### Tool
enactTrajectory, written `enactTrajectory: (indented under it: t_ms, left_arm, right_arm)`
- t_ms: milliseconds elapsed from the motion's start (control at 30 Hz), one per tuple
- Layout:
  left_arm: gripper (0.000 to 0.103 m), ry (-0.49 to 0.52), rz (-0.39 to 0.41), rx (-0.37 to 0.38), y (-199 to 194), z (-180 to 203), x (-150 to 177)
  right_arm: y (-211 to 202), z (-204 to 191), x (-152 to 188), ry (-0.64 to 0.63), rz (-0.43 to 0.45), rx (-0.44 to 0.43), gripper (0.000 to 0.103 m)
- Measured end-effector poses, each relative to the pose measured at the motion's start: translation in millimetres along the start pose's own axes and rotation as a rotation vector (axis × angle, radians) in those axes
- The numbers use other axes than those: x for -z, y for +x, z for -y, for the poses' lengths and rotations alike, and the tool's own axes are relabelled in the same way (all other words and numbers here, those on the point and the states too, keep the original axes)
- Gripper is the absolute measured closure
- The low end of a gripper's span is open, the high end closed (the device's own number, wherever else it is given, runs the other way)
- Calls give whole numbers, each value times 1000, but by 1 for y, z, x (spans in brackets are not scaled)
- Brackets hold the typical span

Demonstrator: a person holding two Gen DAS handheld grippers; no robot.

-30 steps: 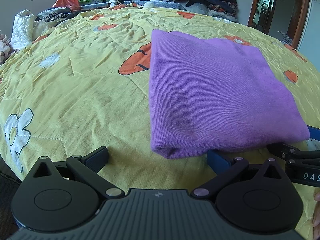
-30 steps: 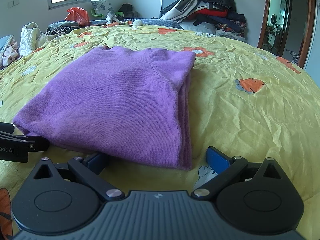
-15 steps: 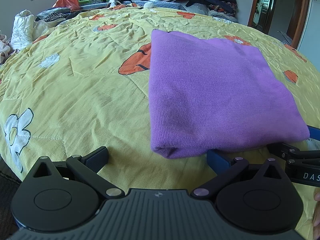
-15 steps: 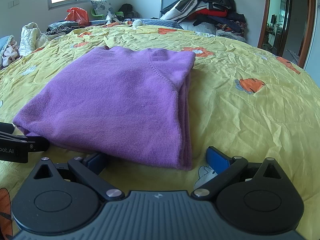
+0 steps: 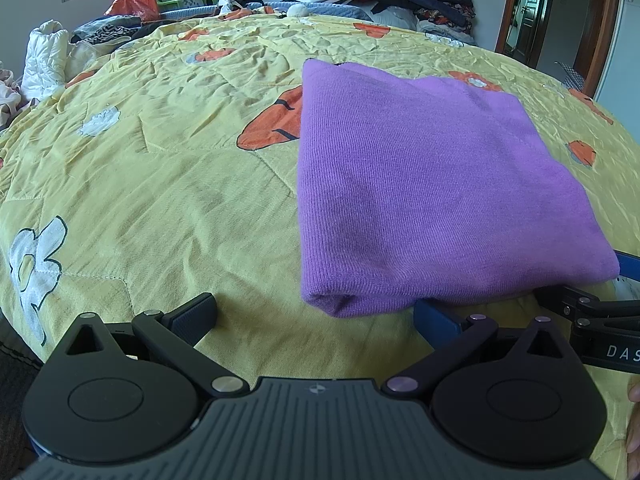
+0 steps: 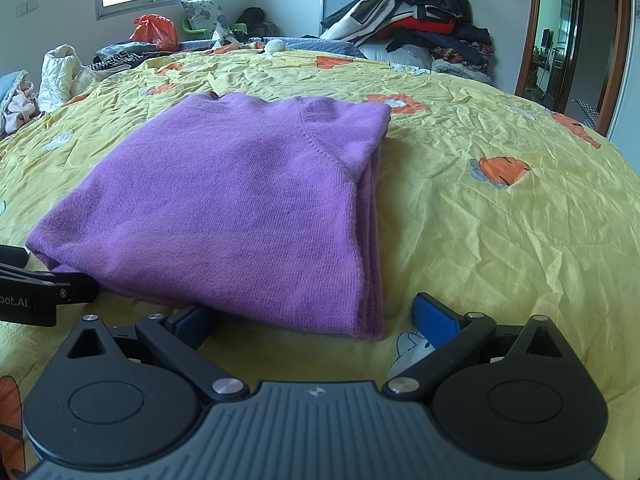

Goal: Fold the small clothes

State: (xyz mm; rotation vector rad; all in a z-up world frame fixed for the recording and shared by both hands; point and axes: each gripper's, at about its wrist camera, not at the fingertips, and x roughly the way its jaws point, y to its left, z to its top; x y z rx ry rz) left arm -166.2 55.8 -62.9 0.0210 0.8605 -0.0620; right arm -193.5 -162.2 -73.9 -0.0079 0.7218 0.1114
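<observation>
Legible writing is confined to the tool bodies. In the left wrist view, the letters "DAS", cut off by the frame edge, mark the right gripper (image 5: 576, 280) entering at 3 o'clock. In the right wrist view, "oot.AI", its start cropped, marks the left gripper (image 6: 48, 276) at 9 o'clock.

The folded purple sweater (image 6: 240, 204) lies flat on the yellow floral bedspread (image 6: 500, 232), at the near edge of the bed, directly ahead of both tools. Both grippers stand spread wide, pinching nothing. The left gripper (image 5: 314, 314) straddles the sweater's (image 5: 420, 184) near left corner, its right finger tucked against the near hem. The right gripper (image 6: 314, 320) straddles the near right corner, its left finger partly hidden under the hem.

Only the right wrist view shows the layered fold edges along the sweater's right side and a raglan seam. Only the left wrist view shows the rolled left fold and a sliver of a hand (image 5: 634, 420) at 4 o'clock. A clothes pile (image 6: 420, 28) sits at 12 o'clock; its individual items are hard to tell apart.
</observation>
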Motion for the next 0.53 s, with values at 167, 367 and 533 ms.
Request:
enactTrajectory:
  t_ms: [167, 367, 533]
  left_arm:
    - [0, 0, 1, 0, 0, 0, 0]
    - [0, -4, 5, -5, -1, 1, 0]
    - [0, -2, 5, -4, -1, 1, 0]
  right_arm:
    - [0, 0, 0, 0, 0, 0, 0]
    - [0, 0, 0, 0, 0, 0, 0]
    - [0, 0, 0, 0, 0, 0, 0]
